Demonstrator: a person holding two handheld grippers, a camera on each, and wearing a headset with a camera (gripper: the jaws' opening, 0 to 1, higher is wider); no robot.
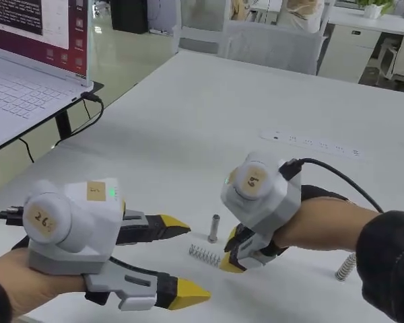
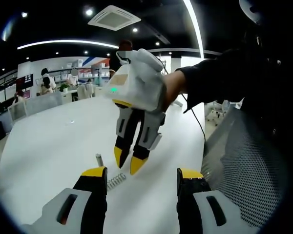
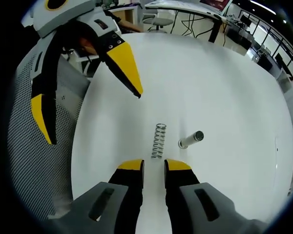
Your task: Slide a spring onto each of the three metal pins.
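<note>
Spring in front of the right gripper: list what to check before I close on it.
1. Spring lies loose on the table: ok.
2. Right gripper jaws apart and empty: ok.
3. Spring between the jaws: not ok, it lies just beyond the tips.
4. Pin stands upright and bare beside the spring: ok.
5. Left gripper open, empty and apart from the spring: ok.
6. Other two pins located: cannot tell.

Shiny metal spring (image 3: 159, 140), matt white table (image 3: 224, 87)
</note>
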